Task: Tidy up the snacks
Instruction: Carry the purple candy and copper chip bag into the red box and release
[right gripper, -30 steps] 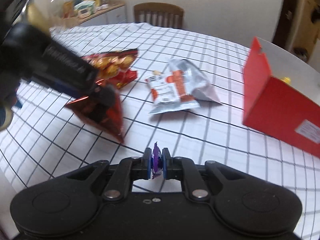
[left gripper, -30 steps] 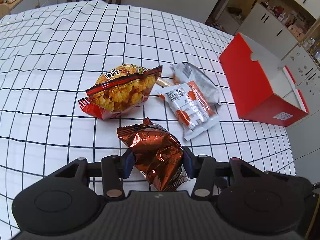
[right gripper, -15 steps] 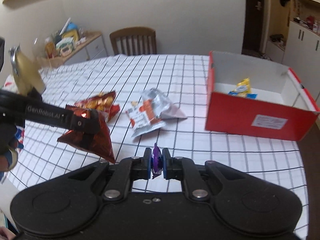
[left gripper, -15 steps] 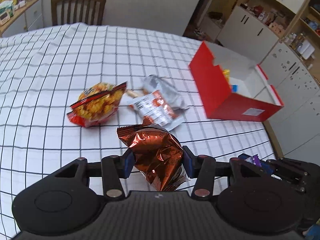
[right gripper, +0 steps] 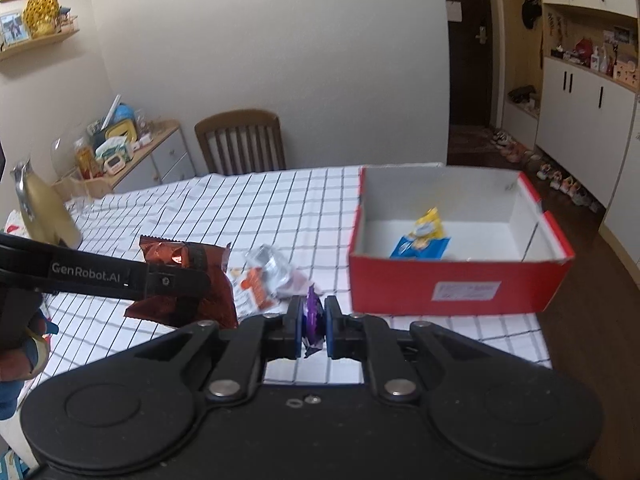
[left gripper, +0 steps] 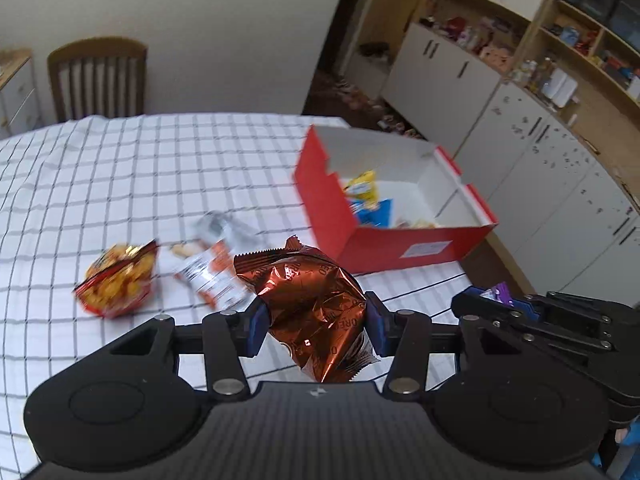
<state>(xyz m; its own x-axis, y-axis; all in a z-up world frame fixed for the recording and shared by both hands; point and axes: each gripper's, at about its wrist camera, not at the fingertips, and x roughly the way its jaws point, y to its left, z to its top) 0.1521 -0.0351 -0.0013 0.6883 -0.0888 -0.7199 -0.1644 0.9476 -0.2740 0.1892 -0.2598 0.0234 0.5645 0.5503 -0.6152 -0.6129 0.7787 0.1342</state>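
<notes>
My left gripper (left gripper: 312, 326) is shut on a shiny brown snack bag (left gripper: 310, 298), held in the air above the checked tablecloth (left gripper: 120, 184); the same brown snack bag (right gripper: 188, 280) shows in the right wrist view. My right gripper (right gripper: 311, 326) is shut on a small purple wrapper (right gripper: 312, 314), also visible as the purple wrapper (left gripper: 498, 292) beside the left gripper. A red box (right gripper: 460, 280) with white inner walls stands open ahead, with yellow and blue packets (right gripper: 424, 238) inside. A red-yellow snack bag (left gripper: 118, 282) and a silver-orange packet (left gripper: 212, 268) lie on the table.
A wooden chair (right gripper: 240, 140) stands at the table's far side. A side cabinet (right gripper: 132, 156) with clutter sits at the back left. White cupboards (left gripper: 520, 152) and shelves line the right. The red box (left gripper: 384, 208) sits close to the table's right edge.
Both grippers have risen and tilted up, so the table and snacks look farther away. The red box interior has come into fuller view. Both grips are unchanged.
</notes>
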